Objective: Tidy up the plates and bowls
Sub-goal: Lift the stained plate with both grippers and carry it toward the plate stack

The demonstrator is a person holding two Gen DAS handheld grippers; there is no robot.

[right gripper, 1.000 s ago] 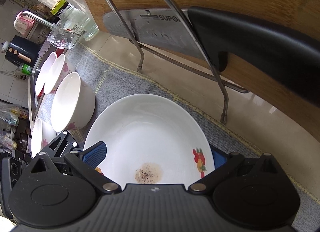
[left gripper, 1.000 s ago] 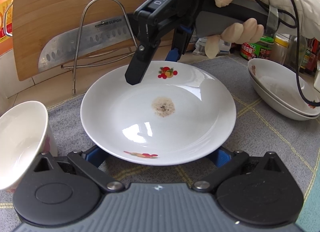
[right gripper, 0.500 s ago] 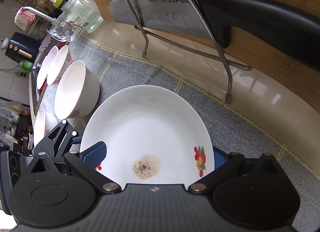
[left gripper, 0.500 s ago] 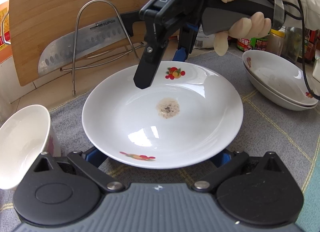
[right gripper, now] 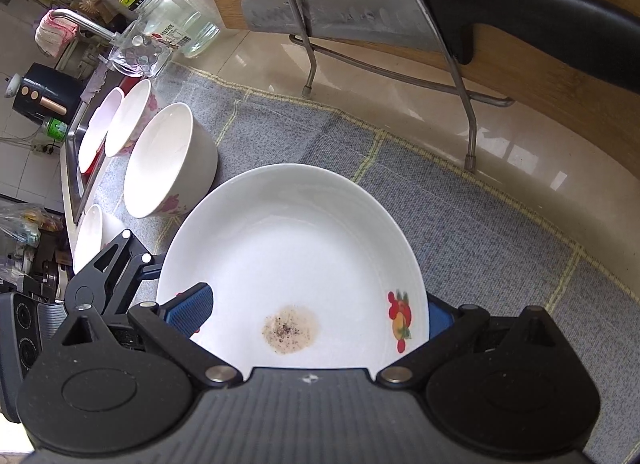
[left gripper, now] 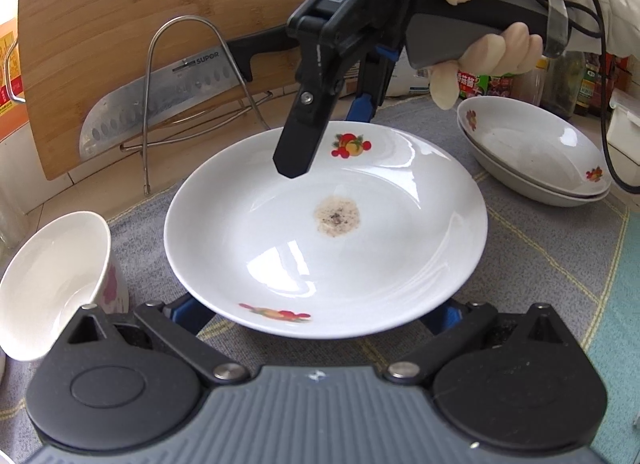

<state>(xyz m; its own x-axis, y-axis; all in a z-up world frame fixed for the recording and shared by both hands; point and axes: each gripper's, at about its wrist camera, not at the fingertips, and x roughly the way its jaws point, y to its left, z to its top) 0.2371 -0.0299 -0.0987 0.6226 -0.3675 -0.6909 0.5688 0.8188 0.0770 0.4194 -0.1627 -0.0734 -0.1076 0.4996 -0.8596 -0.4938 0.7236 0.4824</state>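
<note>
On the left we see a white bowl (left gripper: 52, 284) tipped on the grey mat (left gripper: 540, 264), and next to it the big white plate (left gripper: 326, 232) with a brown spot. Our left gripper (left gripper: 316, 314) is wide open with a finger under each side of the plate's near edge. Our right gripper (left gripper: 320, 136) is open over the plate's far edge, not squeezing it, and farther right two plates (left gripper: 536, 156) sit stacked.
</note>
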